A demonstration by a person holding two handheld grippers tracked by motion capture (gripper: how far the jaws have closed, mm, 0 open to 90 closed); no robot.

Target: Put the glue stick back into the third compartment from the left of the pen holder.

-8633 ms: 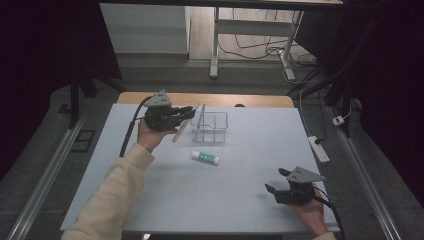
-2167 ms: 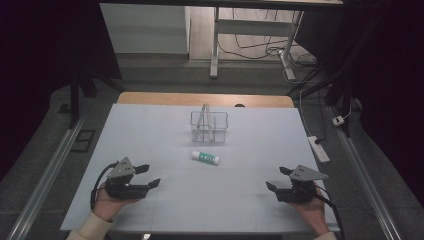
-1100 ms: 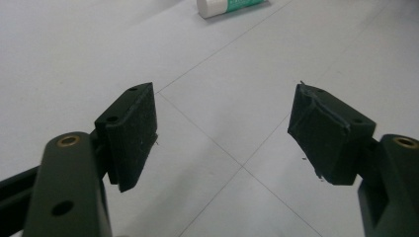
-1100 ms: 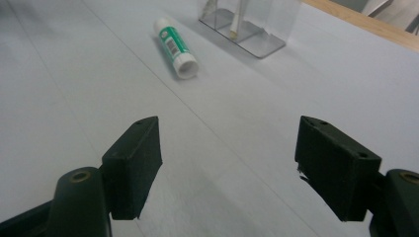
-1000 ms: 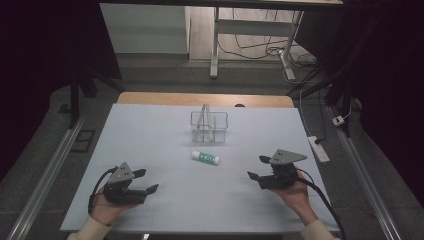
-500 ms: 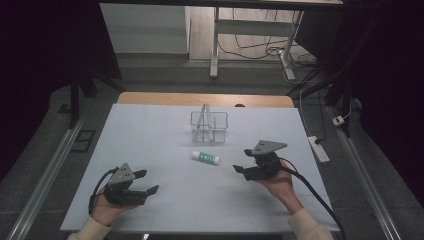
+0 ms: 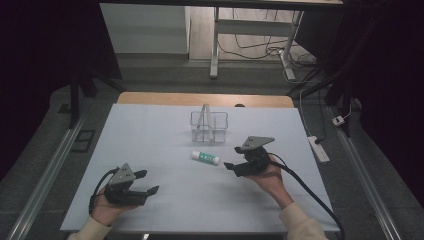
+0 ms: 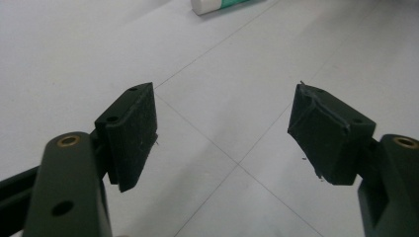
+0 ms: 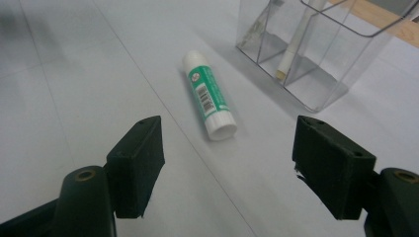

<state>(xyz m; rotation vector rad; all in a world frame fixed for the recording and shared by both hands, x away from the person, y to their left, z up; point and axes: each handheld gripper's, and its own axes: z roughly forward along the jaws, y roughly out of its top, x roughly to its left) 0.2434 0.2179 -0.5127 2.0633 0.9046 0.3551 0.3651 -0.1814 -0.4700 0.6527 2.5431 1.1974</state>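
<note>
Since a second ago our right gripper (image 7: 234,166) has slid across the table from near the right edge toward the middle, and it now sits just to the right of the glue stick (image 7: 205,157). Our left gripper (image 7: 145,182) has stayed put near the front left corner, jaws spread and empty.

The glue stick lies flat on the table (image 7: 150,130), near the middle, just in front of the clear organizer (image 7: 209,126), apart from it. In the right gripper view the stick (image 9: 209,95) lies ahead of the spread jaws, not yet between them, with its flat end toward us and its rounded cap pointing away. The organizer (image 9: 316,54) stands behind and to the right, a white pen (image 9: 296,39) leaning in one of its compartments.

We judge the step in hand to be the approach for a pick. To do it well, we keep the right gripper released and empty as it is now, carry it forward until the pads straddle the green label, and turn the wrist a little so the jaws close across the stick, not along it. We go low, since the stick is round and may roll if one pad nudges it first. We clench only once both pads flank it evenly, and we keep clear of the organizer wall.
</note>
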